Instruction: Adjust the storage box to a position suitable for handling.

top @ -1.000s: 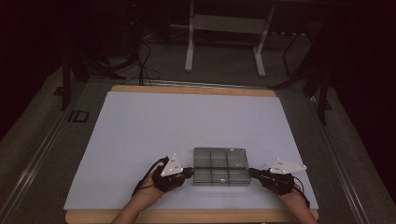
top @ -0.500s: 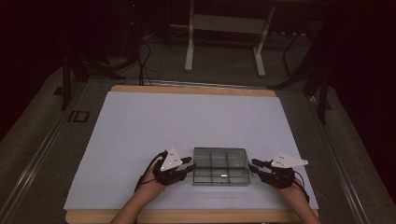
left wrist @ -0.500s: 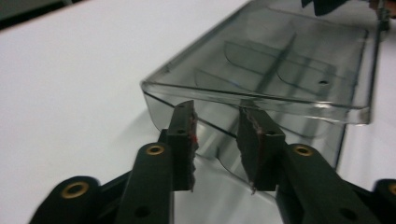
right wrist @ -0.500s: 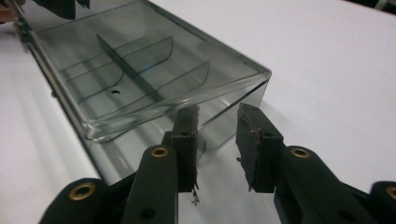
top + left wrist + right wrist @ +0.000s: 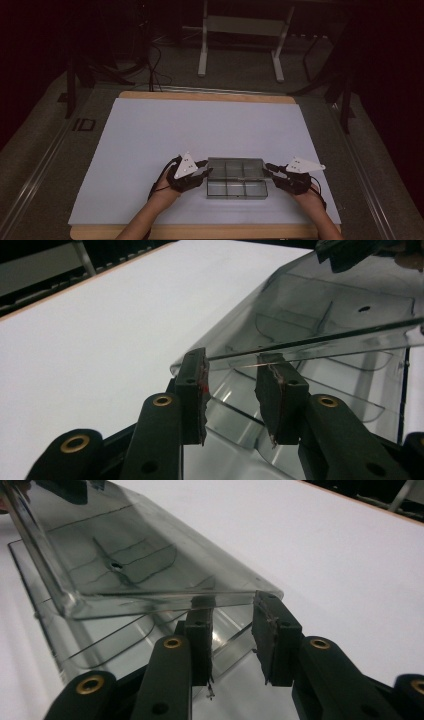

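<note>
Dim room, dark floor; a wooden table (image 5: 210, 96) under a white sheet (image 5: 200, 135), metal stand legs (image 5: 240, 45) beyond its far edge.

Left gripper (image 5: 202, 172) at the near left end of a clear plastic compartment box (image 5: 236, 190). Its jaws have just been opening; in the left gripper view (image 5: 232, 390) they stand apart, the box's lifted lid (image 5: 310, 315) edge running across their tips. One pad looks to touch that edge, the other sits clear, so no pinch is visible.

Right gripper (image 5: 272, 170) at the box's right end, jaws likewise just opened and eased back a little. In the right gripper view (image 5: 232, 630) the pads are spread with the lid (image 5: 150, 575) corner above and between them (contact cannot be told).

Box lies near the table's front edge, between the two hands. The lid stands tilted up off the base, hinged along the far side; six compartments show through the clear plastic. Grey three-cornered plates top both grippers.
</note>
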Available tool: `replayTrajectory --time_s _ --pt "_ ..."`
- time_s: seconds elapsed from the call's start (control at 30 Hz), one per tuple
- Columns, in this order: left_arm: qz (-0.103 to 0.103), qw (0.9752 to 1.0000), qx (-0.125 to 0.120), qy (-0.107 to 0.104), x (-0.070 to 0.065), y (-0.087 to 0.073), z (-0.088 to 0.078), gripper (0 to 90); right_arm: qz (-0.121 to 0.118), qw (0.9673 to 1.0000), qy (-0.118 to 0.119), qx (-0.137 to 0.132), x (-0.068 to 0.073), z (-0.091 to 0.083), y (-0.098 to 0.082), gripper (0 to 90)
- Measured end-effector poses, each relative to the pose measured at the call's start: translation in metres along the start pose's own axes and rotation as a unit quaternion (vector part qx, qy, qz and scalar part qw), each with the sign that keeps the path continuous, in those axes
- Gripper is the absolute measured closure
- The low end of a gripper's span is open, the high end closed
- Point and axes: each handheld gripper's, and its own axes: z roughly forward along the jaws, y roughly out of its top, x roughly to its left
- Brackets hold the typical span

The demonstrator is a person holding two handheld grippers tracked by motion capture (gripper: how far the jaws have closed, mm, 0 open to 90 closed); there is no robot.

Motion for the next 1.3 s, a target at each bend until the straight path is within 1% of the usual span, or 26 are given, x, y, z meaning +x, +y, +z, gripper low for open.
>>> replayTrajectory --time_s 0.17,0.27,0.3,0.37,0.53,0.7,0.8,0.9,0.97,1.1,1.2,1.23,1.3 --pt "-0.006 1.0 -0.007 0.002 0.006 0.005 0.003 65.8 0.001 1.0 -0.008 -0.004 -0.004 0.001 0.006 74.5" --pt "-0.01 0.9999 -0.006 0.005 0.008 0.007 0.005 68.1 0.002 0.9999 -0.015 -0.004 -0.005 0.002 0.009 77.1" --pt "-0.009 0.9999 -0.007 0.005 0.009 0.008 0.006 70.4 0.001 0.9998 -0.017 -0.004 -0.006 0.002 0.01 77.8" --pt "-0.008 0.9999 -0.01 0.008 0.009 0.009 0.007 70.5 0.0 0.9998 -0.021 -0.004 -0.006 0.003 0.013 78.8" --pt "-0.014 0.9996 -0.016 0.017 0.012 0.012 0.01 71.4 0.0 0.9996 -0.029 -0.005 -0.009 0.005 0.016 81.0" --pt "-0.013 0.9994 -0.02 0.024 0.015 0.014 0.013 72.9 0.009 0.9994 -0.033 -0.004 -0.012 0.008 0.018 82.4" --pt "-0.03 0.9989 -0.025 0.025 0.017 0.015 0.016 73.6 0.014 0.9993 -0.034 -0.004 -0.014 0.01 0.02 82.3" --pt "-0.033 0.9987 -0.026 0.027 0.018 0.016 0.019 73.9 0.013 0.9993 -0.035 -0.001 -0.017 0.012 0.022 82.2" --pt "-0.039 0.9984 -0.028 0.029 0.02 0.016 0.021 74.1 0.012 0.9993 -0.037 0.002 -0.017 0.014 0.023 82.2" --pt "-0.044 0.9982 -0.029 0.029 0.023 0.016 0.023 76.1 0.012 0.9991 -0.041 0.004 -0.02 0.018 0.025 82.2" --pt "-0.055 0.9974 -0.033 0.032 0.025 0.015 0.025 76.6 0.014 0.999 -0.043 0.006 -0.021 0.02 0.027 82.0" --pt "-0.056 0.9974 -0.033 0.031 0.026 0.015 0.026 76.6 0.013 0.999 -0.042 0.007 -0.022 0.021 0.027 81.8" --pt "-0.067 0.9968 -0.034 0.028 0.028 0.015 0.027 76.5 0.017 0.999 -0.042 0.008 -0.023 0.023 0.028 81.5"
